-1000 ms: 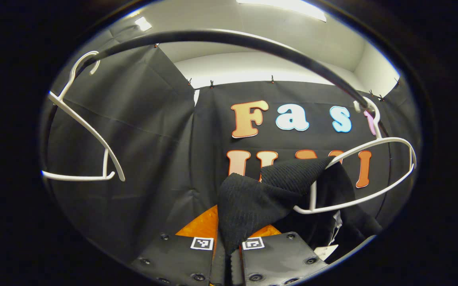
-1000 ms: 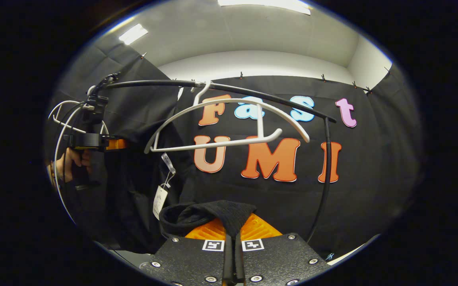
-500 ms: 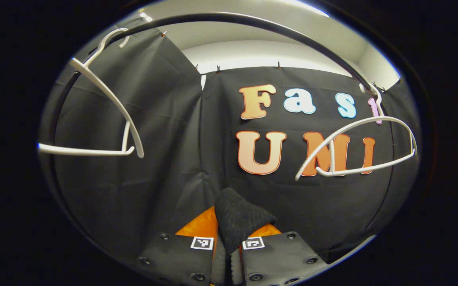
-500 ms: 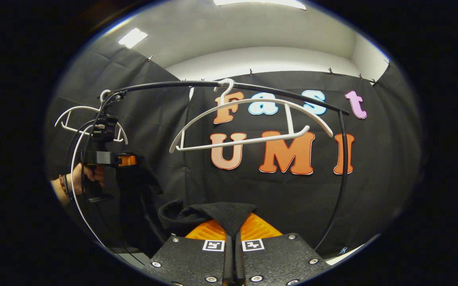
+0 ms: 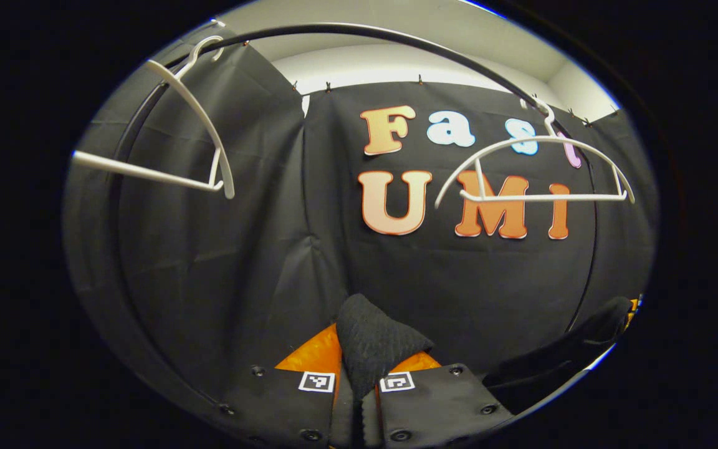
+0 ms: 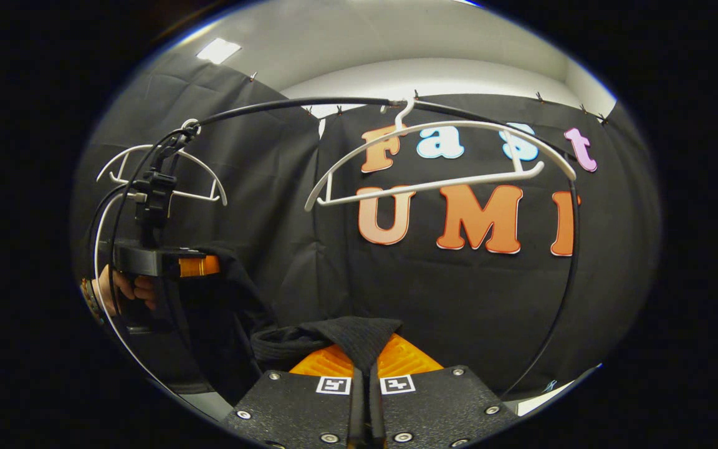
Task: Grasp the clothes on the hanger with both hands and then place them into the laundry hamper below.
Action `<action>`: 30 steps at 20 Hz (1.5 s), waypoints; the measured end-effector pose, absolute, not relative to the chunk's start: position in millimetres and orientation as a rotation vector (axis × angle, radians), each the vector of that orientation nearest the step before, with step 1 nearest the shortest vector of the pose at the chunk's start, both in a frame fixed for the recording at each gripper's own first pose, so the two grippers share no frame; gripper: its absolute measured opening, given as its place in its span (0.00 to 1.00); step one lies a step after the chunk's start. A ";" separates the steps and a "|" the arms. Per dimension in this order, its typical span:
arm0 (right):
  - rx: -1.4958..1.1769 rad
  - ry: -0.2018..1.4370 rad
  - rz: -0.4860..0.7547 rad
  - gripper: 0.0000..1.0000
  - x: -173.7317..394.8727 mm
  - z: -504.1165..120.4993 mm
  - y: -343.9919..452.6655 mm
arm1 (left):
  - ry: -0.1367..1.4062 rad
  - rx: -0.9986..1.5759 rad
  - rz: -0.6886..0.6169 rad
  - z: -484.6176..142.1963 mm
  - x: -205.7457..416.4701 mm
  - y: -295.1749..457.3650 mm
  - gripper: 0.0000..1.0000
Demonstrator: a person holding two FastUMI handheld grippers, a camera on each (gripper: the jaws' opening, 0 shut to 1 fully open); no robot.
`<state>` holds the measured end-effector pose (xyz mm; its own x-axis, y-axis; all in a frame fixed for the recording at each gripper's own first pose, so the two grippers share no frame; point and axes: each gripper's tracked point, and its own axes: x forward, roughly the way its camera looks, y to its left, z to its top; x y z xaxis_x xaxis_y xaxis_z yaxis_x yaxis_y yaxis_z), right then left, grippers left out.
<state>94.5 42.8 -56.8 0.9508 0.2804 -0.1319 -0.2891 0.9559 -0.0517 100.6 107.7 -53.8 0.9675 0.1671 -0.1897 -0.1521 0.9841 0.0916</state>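
Observation:
A black knitted garment (image 5: 371,343) is pinched between the fingers of my left gripper (image 5: 359,399), which is shut on it at the bottom of the left gripper view. My right gripper (image 6: 363,405) is shut on another part of the same black garment (image 6: 346,337); the cloth sags leftward toward the left gripper (image 6: 200,267), held by a hand (image 6: 125,290). The white hanger (image 6: 440,156) it came from hangs bare on the black rail (image 6: 296,105); the same hanger (image 5: 533,171) shows at the right of the left gripper view. The hamper is hidden.
A second bare white hanger (image 5: 172,137) hangs at the rail's left end, and the same hanger (image 6: 159,171) sits behind the left gripper's cable. The rail's black upright (image 6: 561,293) runs down at the right. A pale floor strip (image 6: 540,402) shows low right.
Both grippers have dropped lower with the garment; it slid off the right hanger, which now hangs bare and swings level. The rail and hangers have risen in both views.

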 end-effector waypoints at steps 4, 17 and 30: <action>-0.046 0.238 0.299 0.03 94.5 -108.7 56.1 | 0.287 0.059 0.159 -105.8 78.8 113.4 0.15; -0.009 0.732 0.241 0.07 54.8 -317.5 55.0 | 0.717 0.078 0.211 -297.3 25.5 138.8 0.15; 0.031 0.887 0.218 0.81 27.1 -360.6 48.5 | 0.982 0.043 0.276 -388.2 -14.7 151.1 0.97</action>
<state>27.1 48.5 -360.6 0.6109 0.2019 -0.7656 -0.1765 0.9773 0.1169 -14.7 151.1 -388.2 0.5230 0.2500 -0.8149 -0.2111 0.9642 0.1603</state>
